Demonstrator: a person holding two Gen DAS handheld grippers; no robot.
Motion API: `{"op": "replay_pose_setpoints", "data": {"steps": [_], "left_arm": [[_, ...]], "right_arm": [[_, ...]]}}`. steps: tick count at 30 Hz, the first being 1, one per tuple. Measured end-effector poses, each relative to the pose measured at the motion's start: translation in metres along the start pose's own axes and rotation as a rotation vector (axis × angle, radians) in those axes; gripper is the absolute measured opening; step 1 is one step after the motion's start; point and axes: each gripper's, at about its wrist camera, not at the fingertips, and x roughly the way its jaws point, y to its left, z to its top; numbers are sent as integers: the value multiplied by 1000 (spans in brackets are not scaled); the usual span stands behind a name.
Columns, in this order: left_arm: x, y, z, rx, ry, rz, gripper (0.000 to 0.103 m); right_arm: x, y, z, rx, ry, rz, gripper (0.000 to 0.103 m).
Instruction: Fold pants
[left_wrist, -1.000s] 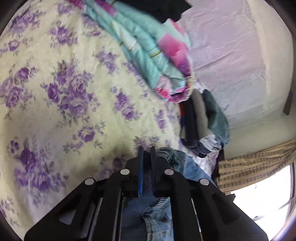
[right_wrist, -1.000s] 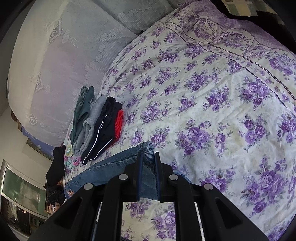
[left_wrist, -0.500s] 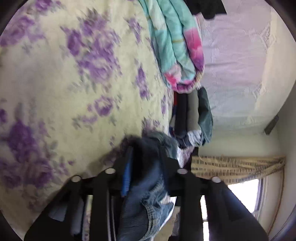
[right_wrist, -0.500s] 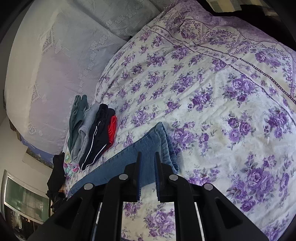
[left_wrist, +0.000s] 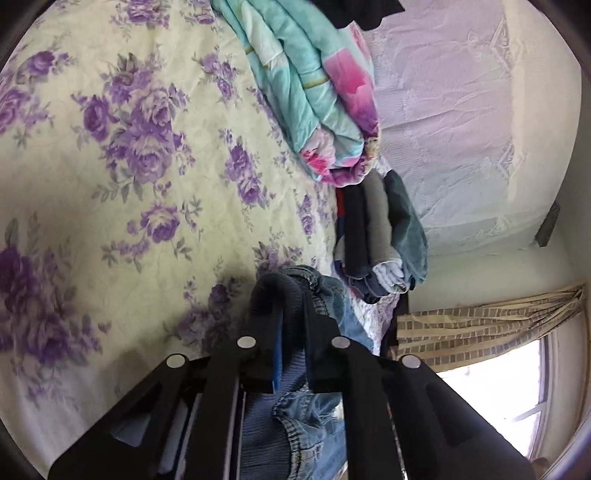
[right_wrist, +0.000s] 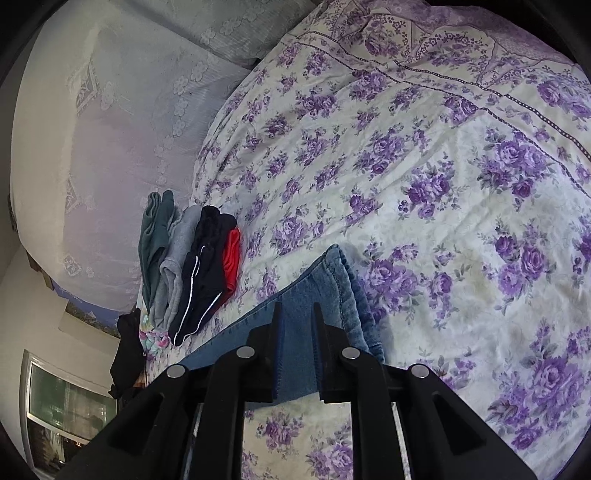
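- Left wrist view: since half a second back the left gripper (left_wrist: 291, 295) has clamped down again after a brief loosening, and the bedspread (left_wrist: 122, 155) has slid further off; the bunched waistband of the jeans (left_wrist: 295, 435) is now pinched tight between the jaws at lower centre.
- Same view: the jaws are clenched on that thick, ribbed band with denim spilling below them. Folded clothes (left_wrist: 380, 236) sit to the right, a quilt (left_wrist: 314, 92) at the top.
- Denim looks soft but weighty; it should drape and drag rather than slip, so seams, hem and waistband are the places to take it.
- Right wrist view: the right gripper (right_wrist: 298, 317) is easing its jaws apart, the leg hem of the jeans (right_wrist: 332, 280) lying flat on the bed between them, centre frame; the pads look barely off the cloth.
- The stacked clothes (right_wrist: 192, 266) lie left of the leg.
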Motion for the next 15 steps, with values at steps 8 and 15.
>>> {"op": "replay_pose_setpoints", "data": {"steps": [8,15], "left_arm": [[-1,6,3,-36,-3,53,8],[3,2,3,-58,-1,106,8]], "right_arm": [[47,-8,33,-7,72,-42,38],[95,-20,50,-16,149,-76,24]]}}
